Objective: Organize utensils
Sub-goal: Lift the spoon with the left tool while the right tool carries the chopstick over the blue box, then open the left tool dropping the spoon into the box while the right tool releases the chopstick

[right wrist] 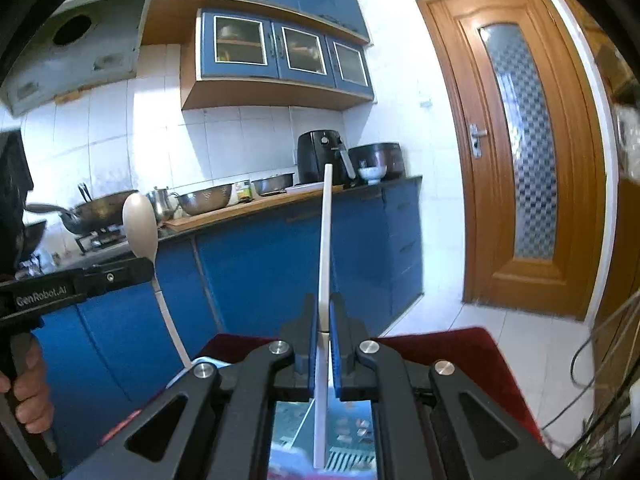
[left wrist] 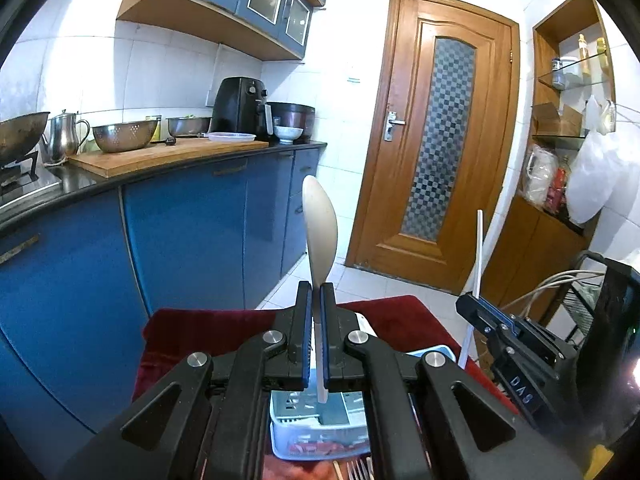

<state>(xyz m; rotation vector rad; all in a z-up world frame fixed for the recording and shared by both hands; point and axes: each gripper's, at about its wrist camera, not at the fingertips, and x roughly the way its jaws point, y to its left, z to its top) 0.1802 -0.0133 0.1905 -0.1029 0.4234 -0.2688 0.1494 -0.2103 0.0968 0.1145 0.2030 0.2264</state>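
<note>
Both tools are up off the work surface, facing the blue kitchen cabinets (left wrist: 192, 232) and the wooden door (left wrist: 436, 136).

My left gripper (left wrist: 316, 304): fingers clamped on the handle of a beige spoon (left wrist: 319, 224). Bowl of the spoon stands above the fingertips, roughly upright; handle end pokes out below the pads. The right wrist view confirms it, spoon (right wrist: 140, 224) raised at frame left, a hand (right wrist: 28, 392) on the grip below.

My right gripper (right wrist: 324, 316): fingers clamped on a thin white flat utensil (right wrist: 325, 240), seen edge-on, so I cannot tell its type. It stands near upright, slightly tilted.

Below both: red cloth (left wrist: 208, 328) over the tabletop, with a pale blue utensil tray (left wrist: 320, 432) on it. Contents blurred. Fork tines (left wrist: 358, 470) show at the bottom edge.
</note>
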